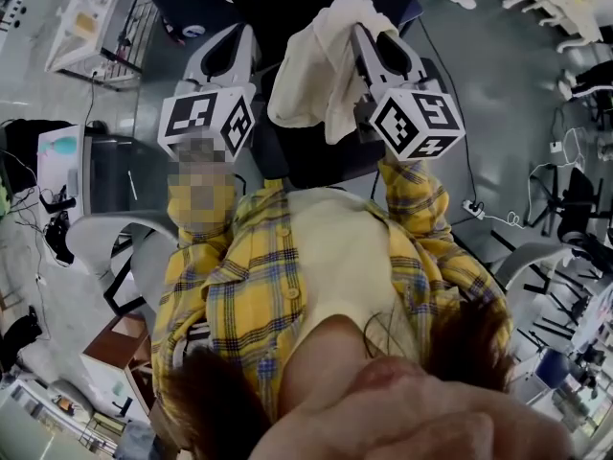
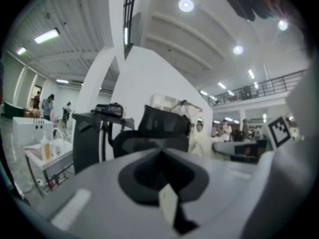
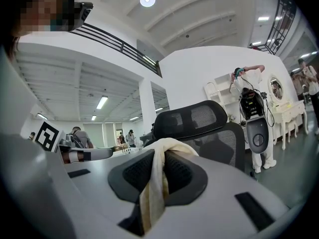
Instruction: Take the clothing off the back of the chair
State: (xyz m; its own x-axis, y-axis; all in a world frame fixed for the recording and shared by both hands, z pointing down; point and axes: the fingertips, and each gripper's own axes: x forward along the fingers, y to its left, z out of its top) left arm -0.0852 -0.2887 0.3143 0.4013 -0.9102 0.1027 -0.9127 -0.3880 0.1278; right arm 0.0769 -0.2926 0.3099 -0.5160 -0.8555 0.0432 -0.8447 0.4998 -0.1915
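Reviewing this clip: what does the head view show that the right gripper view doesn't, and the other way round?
Only the head view: the garment hanging as a loose cream bundle, the left gripper beside it with none of it in its jaws, and the person's yellow plaid shirt.
Only the right gripper view: the chair's black mesh headrest and back, upright beyond the jaws, with no clothing on the part that shows.
Both: the right gripper shut on the cream garment.
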